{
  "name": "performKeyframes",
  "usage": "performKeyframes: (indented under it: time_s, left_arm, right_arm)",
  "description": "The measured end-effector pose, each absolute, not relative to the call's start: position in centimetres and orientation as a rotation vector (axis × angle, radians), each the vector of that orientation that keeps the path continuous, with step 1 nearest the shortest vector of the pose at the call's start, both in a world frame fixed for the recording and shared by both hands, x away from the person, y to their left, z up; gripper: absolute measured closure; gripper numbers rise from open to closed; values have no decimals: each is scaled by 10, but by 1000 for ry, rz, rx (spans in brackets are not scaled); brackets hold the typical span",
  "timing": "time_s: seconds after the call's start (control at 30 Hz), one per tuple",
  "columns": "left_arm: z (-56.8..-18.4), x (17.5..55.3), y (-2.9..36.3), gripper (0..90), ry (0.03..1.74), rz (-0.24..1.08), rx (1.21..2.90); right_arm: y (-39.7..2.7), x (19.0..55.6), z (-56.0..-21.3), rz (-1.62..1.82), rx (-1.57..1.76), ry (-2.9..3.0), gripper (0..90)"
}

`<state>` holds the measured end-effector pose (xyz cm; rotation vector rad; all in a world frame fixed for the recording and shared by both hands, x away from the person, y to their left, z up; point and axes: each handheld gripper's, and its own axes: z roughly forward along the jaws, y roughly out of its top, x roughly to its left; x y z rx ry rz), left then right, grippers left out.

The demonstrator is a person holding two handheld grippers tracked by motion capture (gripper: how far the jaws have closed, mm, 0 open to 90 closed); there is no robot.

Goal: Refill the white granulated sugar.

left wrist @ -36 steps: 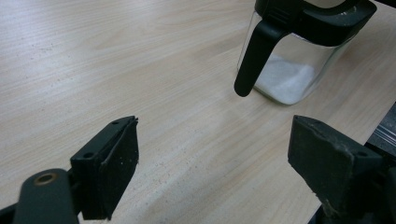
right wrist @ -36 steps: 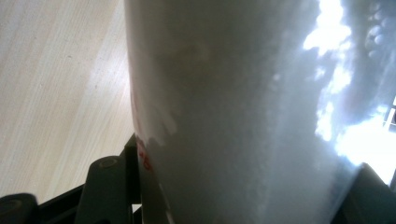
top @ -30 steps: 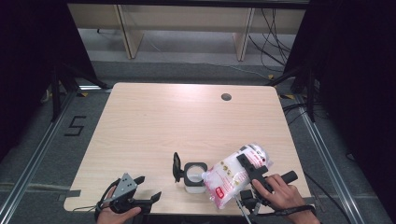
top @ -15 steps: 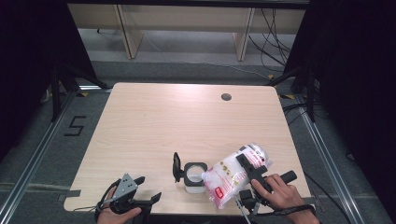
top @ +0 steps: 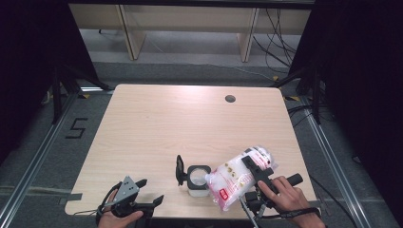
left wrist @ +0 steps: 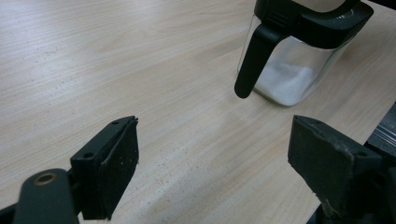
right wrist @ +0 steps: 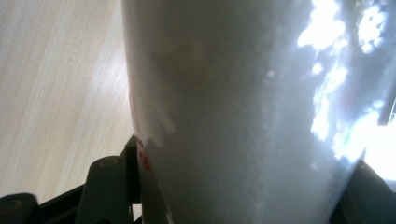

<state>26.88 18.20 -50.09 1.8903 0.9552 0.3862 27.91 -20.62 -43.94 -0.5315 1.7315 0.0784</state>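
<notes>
Pouring under way, not finished, by the look of it. Nearest, left gripper (top: 151, 194) at the pale wooden table's (top: 190, 123) front edge, left of the jar, jaws wide apart and empty. Right gripper (top: 254, 167) clamped across a clear plastic bag of white granules with red print (top: 235, 179), tilted, mouth at the jar's rim. Just beyond, small square glass jar with black collar and flipped-up black lid (left wrist: 299, 51), white granules only low in its bottom; flow itself hard to make out. Left to do: fill, right bag, close lid.
</notes>
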Motion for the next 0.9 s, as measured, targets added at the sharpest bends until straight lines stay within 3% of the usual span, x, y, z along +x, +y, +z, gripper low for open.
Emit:
performKeyframes:
  time_s: [0.9]
  left_arm:
    - [-500,270,184,159,919,395,1899]
  right_arm:
    - [-210,278,-437,91,-477,1751,414]
